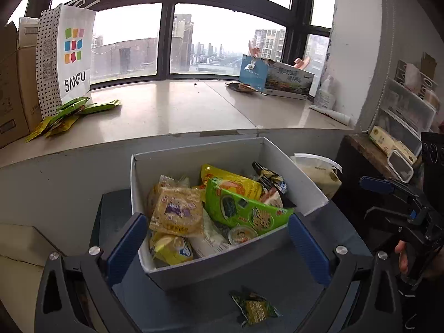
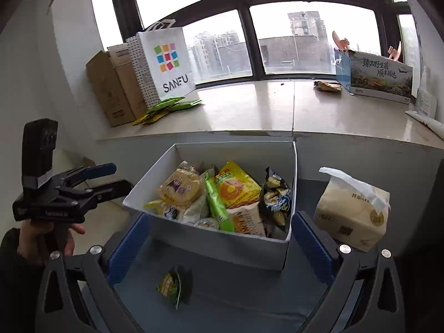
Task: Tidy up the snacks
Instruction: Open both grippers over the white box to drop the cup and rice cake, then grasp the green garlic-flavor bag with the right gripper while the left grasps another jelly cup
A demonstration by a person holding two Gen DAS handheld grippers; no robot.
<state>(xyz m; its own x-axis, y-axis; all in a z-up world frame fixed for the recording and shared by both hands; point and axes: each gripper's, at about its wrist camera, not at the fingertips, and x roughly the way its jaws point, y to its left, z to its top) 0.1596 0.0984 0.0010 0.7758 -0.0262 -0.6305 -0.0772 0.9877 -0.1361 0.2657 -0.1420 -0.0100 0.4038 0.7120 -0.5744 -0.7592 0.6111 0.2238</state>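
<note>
A white cardboard box (image 1: 291, 172) (image 2: 216, 244) full of snack packets stands on a dark blue-grey surface. On top lie a green seaweed packet (image 1: 244, 208) (image 2: 217, 205), a yellow packet (image 1: 233, 180) (image 2: 236, 186) and a tan cracker packet (image 1: 177, 211) (image 2: 180, 186). One small dark green packet (image 1: 254, 306) (image 2: 173, 284) lies loose in front of the box. My left gripper (image 1: 219, 247) is open and empty, its fingers straddling the box's near corner; it also shows in the right wrist view (image 2: 111, 177). My right gripper (image 2: 219, 247) is open and empty before the box; it also shows in the left wrist view (image 1: 380, 197).
A tissue pack (image 2: 352, 213) (image 1: 319, 172) stands right of the box. On the windowsill stand a SANFU bag (image 1: 73, 55) (image 2: 166, 63), brown cartons (image 2: 111, 94), several green and yellow packets (image 1: 72, 111) (image 2: 169, 106) and a printed box (image 1: 280, 79) (image 2: 380, 76). Shelves (image 1: 402, 105) stand at the right.
</note>
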